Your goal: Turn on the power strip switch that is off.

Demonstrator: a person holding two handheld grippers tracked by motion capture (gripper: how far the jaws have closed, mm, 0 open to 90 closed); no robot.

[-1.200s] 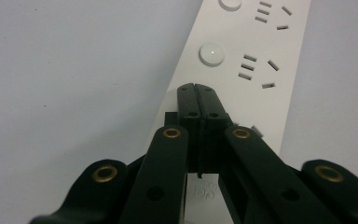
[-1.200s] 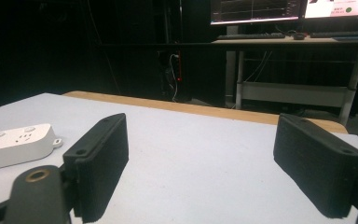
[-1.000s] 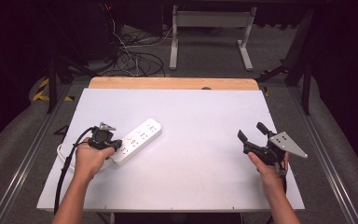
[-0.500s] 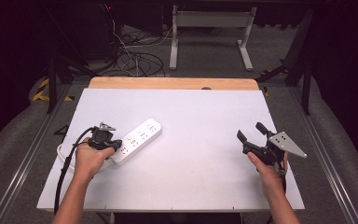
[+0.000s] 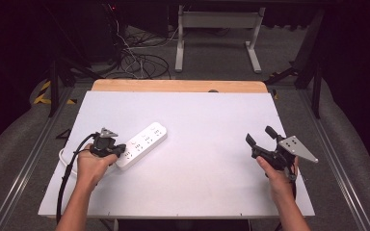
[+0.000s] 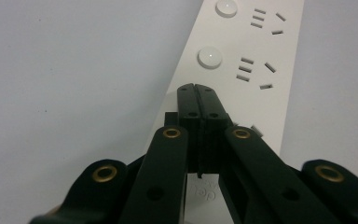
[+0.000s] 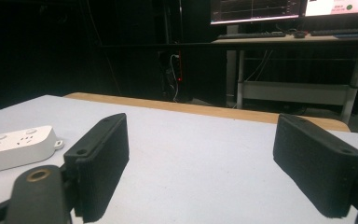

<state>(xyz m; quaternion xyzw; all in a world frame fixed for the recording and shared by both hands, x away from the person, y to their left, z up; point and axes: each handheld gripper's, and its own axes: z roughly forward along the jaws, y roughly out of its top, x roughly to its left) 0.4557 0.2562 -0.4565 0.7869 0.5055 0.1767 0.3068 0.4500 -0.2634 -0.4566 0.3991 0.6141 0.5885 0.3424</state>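
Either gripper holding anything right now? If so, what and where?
Nothing held. Left gripper is shut with jaws together, tips over the near end of the power strip, not clamping it. Right gripper is open above the table.

Tangled cables lie on the floor beyond the table, near a metal stand.

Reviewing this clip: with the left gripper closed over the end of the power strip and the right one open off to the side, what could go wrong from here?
1. The left gripper is closed above the power strip, apparently pressing, not clamping; a push might slide the strip.
2. Its cable loops near the table edge and may snag.
3. The right gripper, open and apart, steadies nothing.
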